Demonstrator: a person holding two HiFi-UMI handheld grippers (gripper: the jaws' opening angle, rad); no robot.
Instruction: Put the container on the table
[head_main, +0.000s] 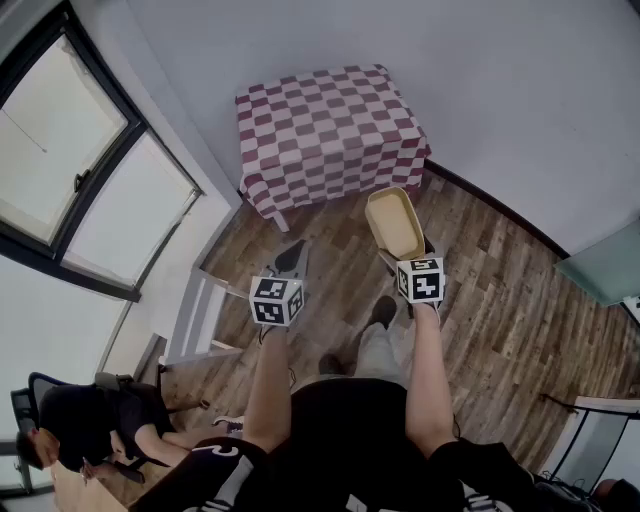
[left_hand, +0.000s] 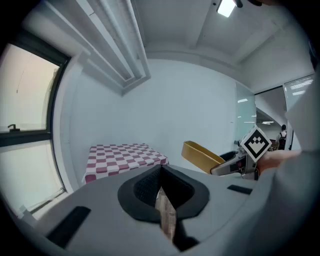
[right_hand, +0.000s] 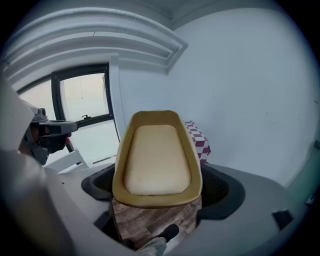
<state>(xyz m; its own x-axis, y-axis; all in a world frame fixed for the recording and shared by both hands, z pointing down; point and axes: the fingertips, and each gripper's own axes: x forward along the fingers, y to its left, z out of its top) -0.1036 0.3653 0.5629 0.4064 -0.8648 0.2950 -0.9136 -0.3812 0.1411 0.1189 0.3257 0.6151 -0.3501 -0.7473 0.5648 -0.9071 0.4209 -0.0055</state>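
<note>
right gripper (head_main: 408, 262): fingers spread wide, pinching the tan container (head_main: 393, 222) by its sides | container: empty, open side up, in the air over the wood floor (head_main: 500, 300), short of the checkered worktop (head_main: 330, 125) | left gripper (head_main: 289, 260): fingers pressed together, level with the right gripper, apart from it
</note>
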